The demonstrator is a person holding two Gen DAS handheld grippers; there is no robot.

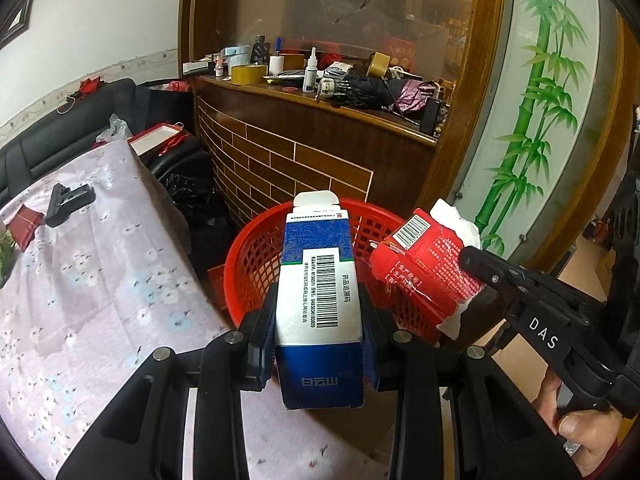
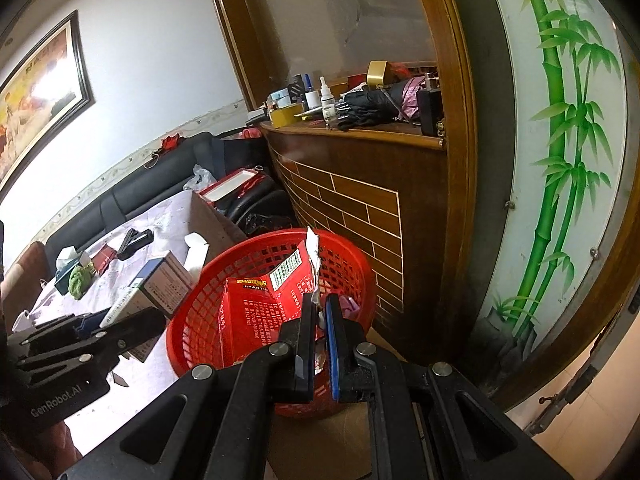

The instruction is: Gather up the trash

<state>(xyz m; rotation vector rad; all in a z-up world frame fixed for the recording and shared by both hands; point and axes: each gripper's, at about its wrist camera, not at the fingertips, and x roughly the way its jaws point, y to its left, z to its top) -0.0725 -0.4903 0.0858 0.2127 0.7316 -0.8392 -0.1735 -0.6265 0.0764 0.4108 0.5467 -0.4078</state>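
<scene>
we've got the left gripper (image 1: pixel 320 332) clamped on the light, crushable blue-and-white carton (image 1: pixel 318 304) at the red basket (image 1: pixel 256 252) rim, while the right gripper (image 2: pixel 318 336) pinches the flimsy red packet (image 2: pixel 264 300) over that basket by its edge.

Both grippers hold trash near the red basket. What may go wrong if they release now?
The blue and white box in the left gripper seems to hang near the red basket rim, so it may fall outside. The right gripper pinches only an edge of the red packet, which may slip early.
</scene>
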